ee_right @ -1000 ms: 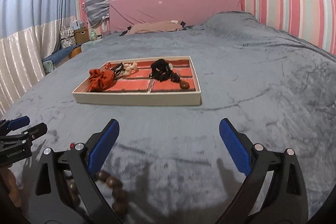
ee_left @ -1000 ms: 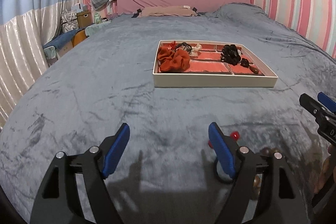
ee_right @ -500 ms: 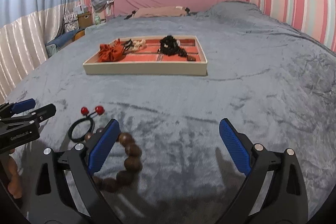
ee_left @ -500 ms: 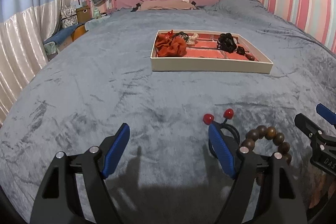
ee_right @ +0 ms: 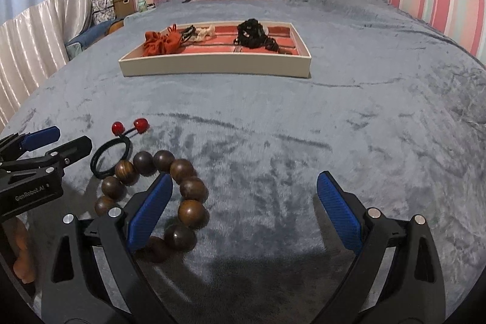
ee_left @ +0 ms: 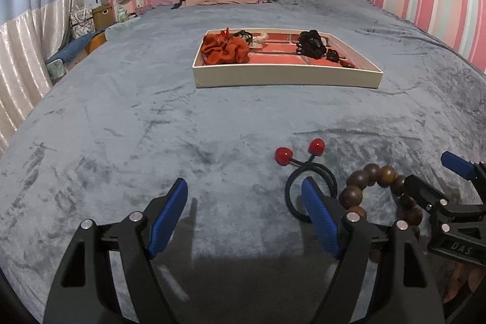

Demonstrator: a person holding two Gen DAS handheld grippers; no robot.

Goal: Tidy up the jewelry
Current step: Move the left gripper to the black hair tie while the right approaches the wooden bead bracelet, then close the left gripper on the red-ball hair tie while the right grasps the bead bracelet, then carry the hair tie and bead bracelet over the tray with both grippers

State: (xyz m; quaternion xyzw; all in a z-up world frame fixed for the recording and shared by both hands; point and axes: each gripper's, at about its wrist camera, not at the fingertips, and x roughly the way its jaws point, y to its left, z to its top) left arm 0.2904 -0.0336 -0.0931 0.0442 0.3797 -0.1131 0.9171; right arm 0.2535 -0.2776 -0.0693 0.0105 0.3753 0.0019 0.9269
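We are holding the left gripper (ee_left: 244, 220) over the grey blanket (ee_left: 152, 126) with its jaws standing wide apart and nothing between them; only bare blanket is showing in the gap. Just past its right-hand finger, a black hair tie with two red balls (ee_left: 309, 172) is lying flat on the blanket, the finger's blue pad overlapping the loop in the left wrist view, though we cannot tell whether it is touching. Right beside the tie, a wooden bead bracelet (ee_right: 182, 190) is lying in a curved ring, its nearest beads seeming to touch the black loop.

We are holding the right gripper (ee_right: 244, 220) open too, jaws spread wide and gripping nothing. Its left finger is sitting over the bracelet's ring, with beads showing on either side of the blue pad, while its right finger is hanging over empty blanket.

Farther up the bed, well apart from both grippers, a cream tray (ee_left: 285, 76) with red compartments is resting on the blanket. In its left end an orange scrunchie (ee_left: 224, 50) is lying; toward the right a black scrunchie (ee_left: 311, 43) is sitting, with smaller pieces beside it that we cannot make out.
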